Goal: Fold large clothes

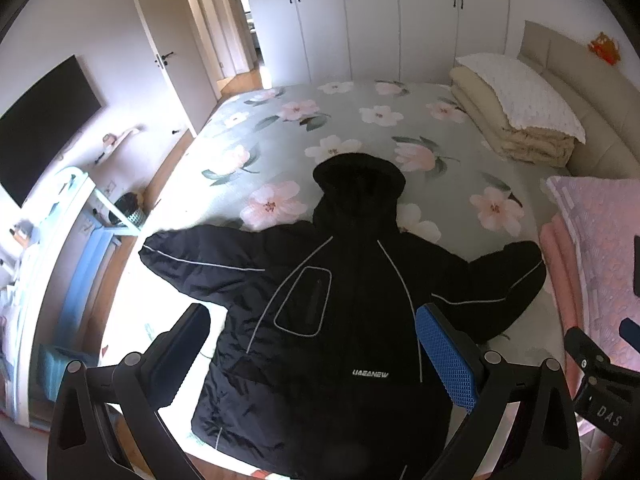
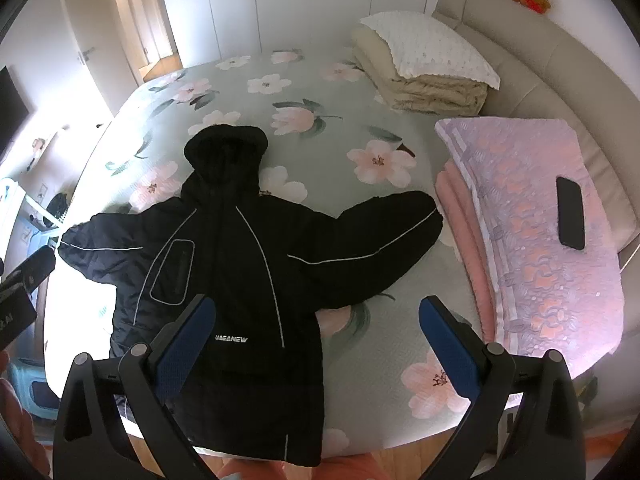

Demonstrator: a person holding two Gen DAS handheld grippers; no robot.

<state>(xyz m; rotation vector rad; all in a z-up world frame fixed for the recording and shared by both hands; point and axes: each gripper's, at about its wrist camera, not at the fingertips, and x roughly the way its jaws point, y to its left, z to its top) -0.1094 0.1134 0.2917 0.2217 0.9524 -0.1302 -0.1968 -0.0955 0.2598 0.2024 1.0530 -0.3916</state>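
Jacket spread flat on bed, sleeves out; left hand-held gripper, right hand-held gripper both wide open, empty.

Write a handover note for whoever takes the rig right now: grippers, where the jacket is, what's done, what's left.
Left gripper: open, holding nothing, above the jacket's lower front.
Right gripper: open, holding nothing, over the jacket's right edge.
Jacket: flat on the bed, front up, hood pointing away, both sleeves spread out to the sides.
Nearby: folded pink blankets with a phone on top, to the right.
Done: jacket laid out. No fold made yet.
Left: fold the sleeves in, then fold the body.
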